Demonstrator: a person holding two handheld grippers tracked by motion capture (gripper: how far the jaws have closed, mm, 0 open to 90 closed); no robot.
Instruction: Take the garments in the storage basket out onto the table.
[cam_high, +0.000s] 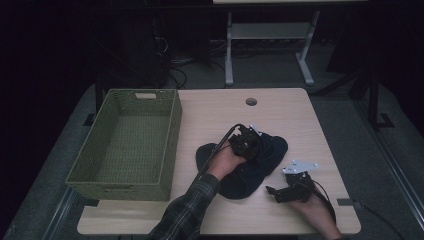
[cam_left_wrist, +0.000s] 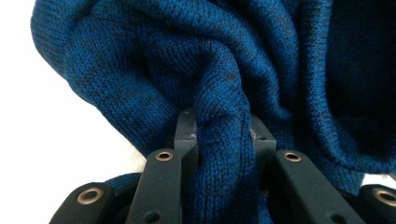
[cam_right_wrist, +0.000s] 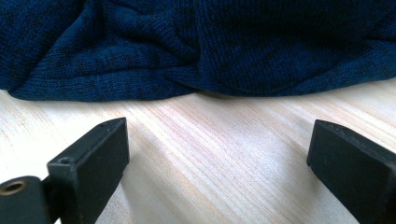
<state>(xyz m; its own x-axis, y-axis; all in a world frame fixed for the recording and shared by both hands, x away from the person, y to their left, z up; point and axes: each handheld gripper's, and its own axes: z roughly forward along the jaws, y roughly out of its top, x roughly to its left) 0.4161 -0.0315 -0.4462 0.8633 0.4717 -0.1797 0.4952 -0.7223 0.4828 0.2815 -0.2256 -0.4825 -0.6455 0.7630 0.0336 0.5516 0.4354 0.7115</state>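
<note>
black right gripper (cam_high: 272, 192) at the near edge, jaws spread wide, empty
left gripper (cam_left_wrist: 219, 135) pinches a fold of the dark blue knitted garment (cam_high: 250, 167) on the light wooden table (cam_high: 215, 112)

Plaid sleeve (cam_high: 187, 212), black brass-riveted claws

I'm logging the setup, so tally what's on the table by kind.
Basket: 1
Blue knit cloth: 1
Grippers: 2, the left gripper shut on the cloth, the right gripper open
Total: 4
</note>
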